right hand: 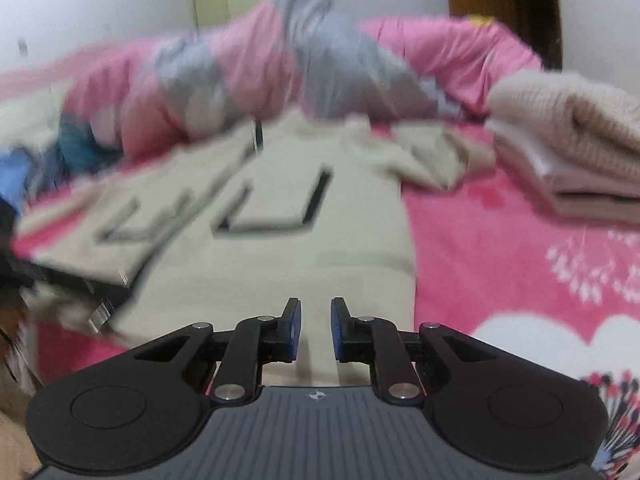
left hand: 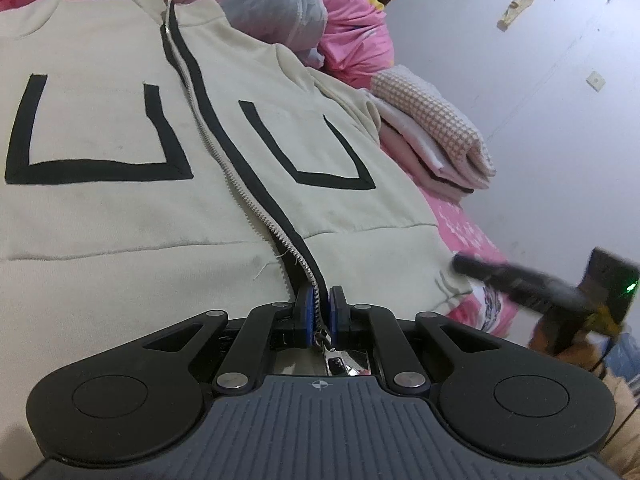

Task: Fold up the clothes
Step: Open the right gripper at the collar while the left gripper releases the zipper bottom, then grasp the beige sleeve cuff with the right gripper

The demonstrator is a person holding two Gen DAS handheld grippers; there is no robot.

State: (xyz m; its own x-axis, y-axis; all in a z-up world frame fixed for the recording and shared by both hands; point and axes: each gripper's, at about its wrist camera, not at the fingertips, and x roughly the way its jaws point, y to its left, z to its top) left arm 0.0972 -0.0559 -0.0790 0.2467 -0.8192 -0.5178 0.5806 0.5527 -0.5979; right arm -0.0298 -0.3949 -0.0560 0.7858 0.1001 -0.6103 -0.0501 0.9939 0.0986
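Cream jacket (left hand: 120, 208) flat on bed (right hand: 500, 264). Your left gripper (left hand: 320, 312): fingers pinched on zipper (left hand: 224, 160) at hem. Right gripper (right hand: 316, 328): fingers narrow, empty, over hem. Risk: zipper slips from pinch, jacket bunches when you lift.

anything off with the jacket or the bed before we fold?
Minor things only. The cream jacket has a loose thread near the bottom of the zipper, and faint grey smudges on the front. The left gripper is clamped on the zipper's bottom end. The folded stack looks tidy.
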